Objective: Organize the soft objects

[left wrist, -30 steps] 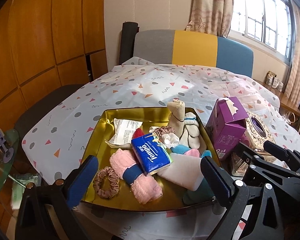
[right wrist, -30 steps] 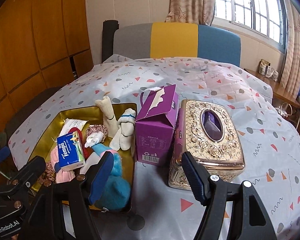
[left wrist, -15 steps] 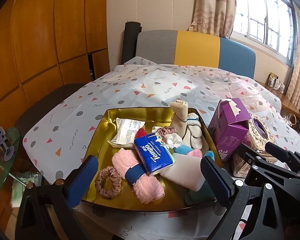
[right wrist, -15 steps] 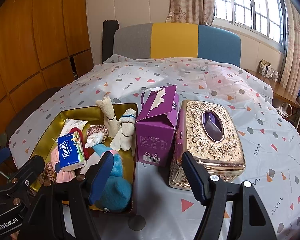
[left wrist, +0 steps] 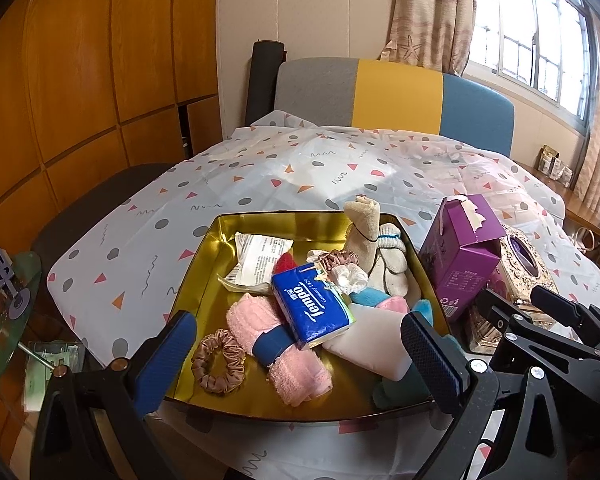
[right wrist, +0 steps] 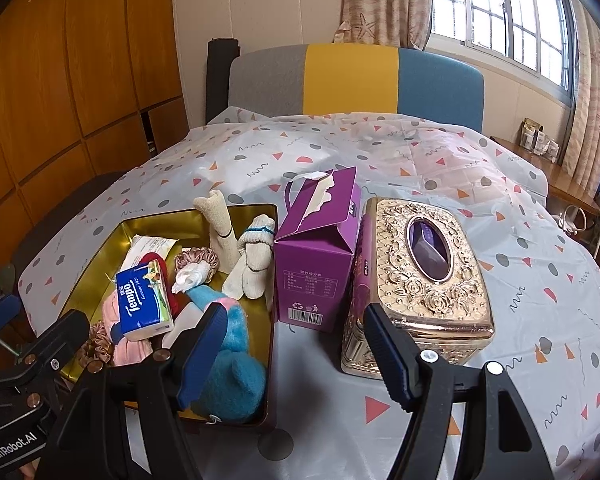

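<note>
We hold both tools spread, empty: left tool [left wrist: 298, 350] over gold tray [left wrist: 204, 256], Tempo pack [left wrist: 312, 306] ahead; right tool [right wrist: 296, 354] faces purple box [right wrist: 318, 256], possibly tissues.

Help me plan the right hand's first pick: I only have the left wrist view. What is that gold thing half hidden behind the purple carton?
Observer: An ornate gold tissue box. It stands on the tablecloth, close beside the purple carton.
Operator: Is anything in it?
Observer: A purple pack shows through the oval opening in its top. No tissue sticks out.
Operator: And the right gripper's jaws?
Observer: The right gripper is open with nothing between its fingers. It is aimed at the carton and the box.
</note>
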`<state>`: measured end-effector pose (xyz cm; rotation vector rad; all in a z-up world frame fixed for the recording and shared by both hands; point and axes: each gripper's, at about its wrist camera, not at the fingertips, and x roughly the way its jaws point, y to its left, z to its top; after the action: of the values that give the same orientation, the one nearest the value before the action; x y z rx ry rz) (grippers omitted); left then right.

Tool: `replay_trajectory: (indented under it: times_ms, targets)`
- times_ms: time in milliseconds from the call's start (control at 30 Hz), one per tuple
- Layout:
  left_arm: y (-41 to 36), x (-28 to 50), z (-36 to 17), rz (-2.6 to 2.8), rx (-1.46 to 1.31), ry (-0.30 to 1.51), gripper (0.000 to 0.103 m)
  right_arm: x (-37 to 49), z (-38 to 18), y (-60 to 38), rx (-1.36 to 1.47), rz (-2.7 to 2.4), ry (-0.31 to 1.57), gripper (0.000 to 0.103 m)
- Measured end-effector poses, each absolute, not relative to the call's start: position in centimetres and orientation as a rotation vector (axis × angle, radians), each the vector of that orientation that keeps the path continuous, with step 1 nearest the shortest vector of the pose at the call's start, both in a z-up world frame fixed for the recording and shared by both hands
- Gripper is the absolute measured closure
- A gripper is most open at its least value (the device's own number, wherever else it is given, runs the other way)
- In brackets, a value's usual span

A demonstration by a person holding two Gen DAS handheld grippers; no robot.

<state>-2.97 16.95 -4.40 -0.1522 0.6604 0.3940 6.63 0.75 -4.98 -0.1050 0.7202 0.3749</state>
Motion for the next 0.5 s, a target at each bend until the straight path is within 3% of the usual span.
replay_trajectory:
  times_ms: [500]
  targets:
    - [16.95, -2.96, -4.39, 0.393, -0.151, 0.662, 0.000, 6.64, -4.95, 0.81, -0.106, 0.378, 0.721, 0.032]
